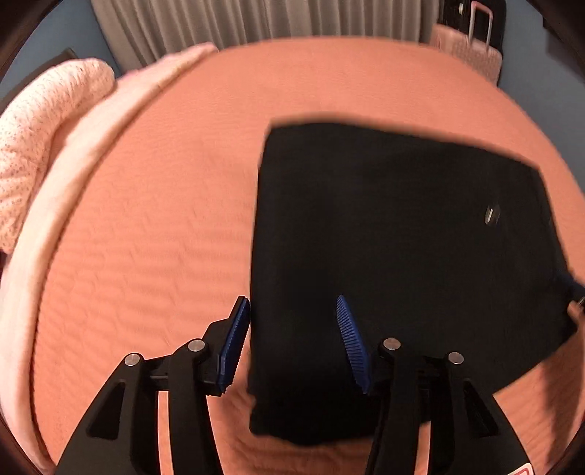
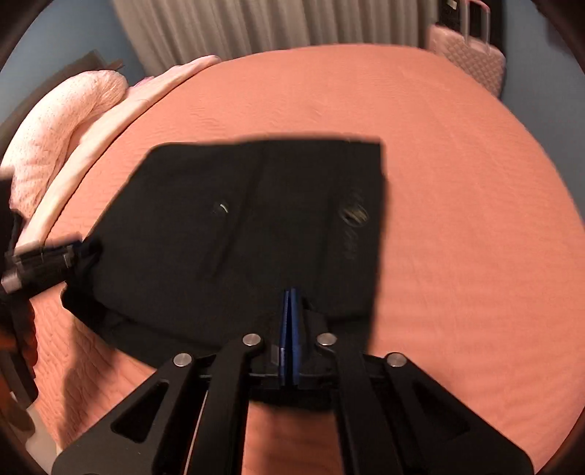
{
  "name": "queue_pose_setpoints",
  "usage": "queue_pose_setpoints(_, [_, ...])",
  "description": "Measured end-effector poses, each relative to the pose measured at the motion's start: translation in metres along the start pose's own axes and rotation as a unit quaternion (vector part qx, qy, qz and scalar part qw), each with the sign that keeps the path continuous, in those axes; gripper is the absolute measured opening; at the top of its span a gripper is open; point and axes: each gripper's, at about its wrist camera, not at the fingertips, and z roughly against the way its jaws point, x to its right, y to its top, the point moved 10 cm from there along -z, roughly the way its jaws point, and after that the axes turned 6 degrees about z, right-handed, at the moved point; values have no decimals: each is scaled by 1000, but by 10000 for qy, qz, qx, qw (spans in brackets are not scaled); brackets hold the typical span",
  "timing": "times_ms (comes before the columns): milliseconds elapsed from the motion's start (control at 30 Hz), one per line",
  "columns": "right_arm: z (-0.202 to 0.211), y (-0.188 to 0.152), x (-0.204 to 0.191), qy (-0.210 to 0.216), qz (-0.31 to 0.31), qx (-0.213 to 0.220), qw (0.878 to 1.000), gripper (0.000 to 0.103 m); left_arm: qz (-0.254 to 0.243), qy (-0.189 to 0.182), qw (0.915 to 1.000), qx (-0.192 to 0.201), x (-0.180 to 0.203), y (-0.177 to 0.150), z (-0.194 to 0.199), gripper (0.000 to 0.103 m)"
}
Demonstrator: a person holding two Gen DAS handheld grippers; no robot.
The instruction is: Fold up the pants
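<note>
Black pants [image 1: 402, 237] lie folded into a rough rectangle on the orange bedspread [image 1: 164, 219], with a small metal tag on top. My left gripper [image 1: 294, 343] is open. Its blue pads [image 1: 236, 343] straddle the pants' left edge near the front corner, with a gap on both sides. In the right wrist view the pants [image 2: 256, 226] fill the middle. My right gripper [image 2: 290, 303] has its pads pressed together at the near edge of the cloth, which bunches up against them. The left gripper [image 2: 78, 250] shows blurred at the pants' left corner.
A pale pink knitted blanket [image 1: 44, 146] and a light pink sheet [image 1: 91, 157] run along the bed's left side. A pink suitcase [image 1: 471, 51] stands behind the bed at the back right, in front of grey curtains [image 1: 256, 18]. Bare bedspread [image 2: 475, 219] lies right of the pants.
</note>
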Motion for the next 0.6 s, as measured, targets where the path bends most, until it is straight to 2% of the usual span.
queue_pose_setpoints(33, [21,3,0,-104,-184,228,9995,2,111,22,9999,63,-3,-2,5,49])
queue_pose_setpoints(67, [31,2,-7,-42,-48,368,9993,6,234,57,9996,137,-4,-2,16,49])
queue_pose_setpoints(100, [36,0,-17,-17,231,394,9990,6,245,21,9995,214,-2,-2,25,49])
queue_pose_setpoints(133, [32,-9,-22,-128,556,244,9981,5,227,28,9995,220,0,-4,28,52])
queue_pose_setpoints(167, [18,-19,-14,-432,795,-62,9959,3,181,98,9998,75,1,-9,23,56])
queue_pose_setpoints(200, [4,-33,-3,-759,798,-410,9931,5,117,196,9997,-94,-1,-14,15,58])
queue_pose_setpoints(233, [5,-46,14,-945,505,-634,9922,6,105,252,9994,-204,-4,-18,12,58])
queue_pose_setpoints(333, [55,-48,14,-704,85,-72,9975,6,280,278,9992,-1,-15,-18,46,58])
queue_pose_setpoints(433, [90,-49,-14,-544,307,237,9978,6,411,221,9988,139,-14,-25,84,68])
queue_pose_setpoints(533, [113,-43,-26,-423,409,387,9975,6,343,179,9985,379,-5,-32,121,76])
queue_pose_setpoints(600, [135,-45,-34,-341,492,510,9969,6,215,236,9981,519,-1,-38,142,76])
